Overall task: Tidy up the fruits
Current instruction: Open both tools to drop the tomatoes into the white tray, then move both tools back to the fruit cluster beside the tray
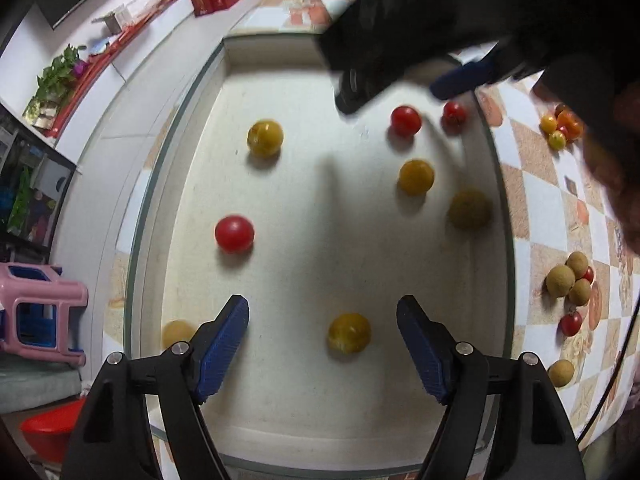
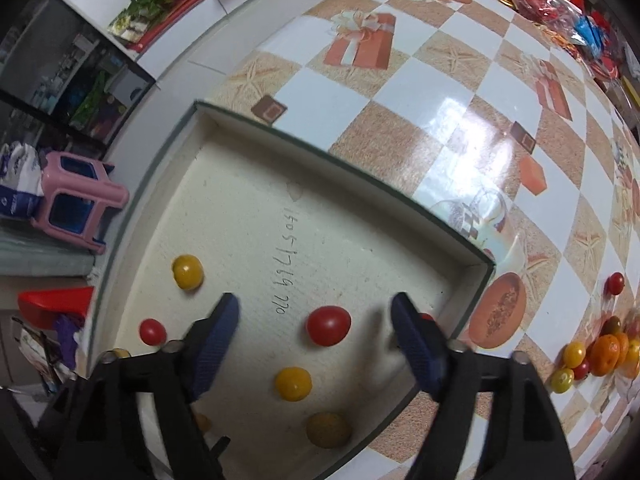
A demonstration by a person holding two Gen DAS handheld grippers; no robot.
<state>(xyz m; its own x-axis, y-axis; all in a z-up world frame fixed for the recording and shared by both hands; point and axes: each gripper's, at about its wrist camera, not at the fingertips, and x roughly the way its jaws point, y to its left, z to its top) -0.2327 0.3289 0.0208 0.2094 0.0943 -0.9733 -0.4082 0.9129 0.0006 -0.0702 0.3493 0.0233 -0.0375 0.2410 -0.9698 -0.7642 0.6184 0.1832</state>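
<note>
Fruits partly sorted: several tomatoes (image 1: 234, 233) lie in tray (image 1: 176, 152) ahead of both empty, spread jaws, left hand-held gripper (image 1: 323, 312), right hand-held gripper (image 2: 315, 310); piles (image 1: 570, 280) remain on counter (image 2: 400, 80), right of tray.

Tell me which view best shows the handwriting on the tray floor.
The right wrist view: the handwriting runs dark and legible down the pale floor of the tray, between the open fingers. In the left wrist view no writing is visible; that stretch of the floor lies in shadow.

Overhead light glares on the tablecloth (image 2: 452, 116); fisheye edges warp, dark corners.
</note>
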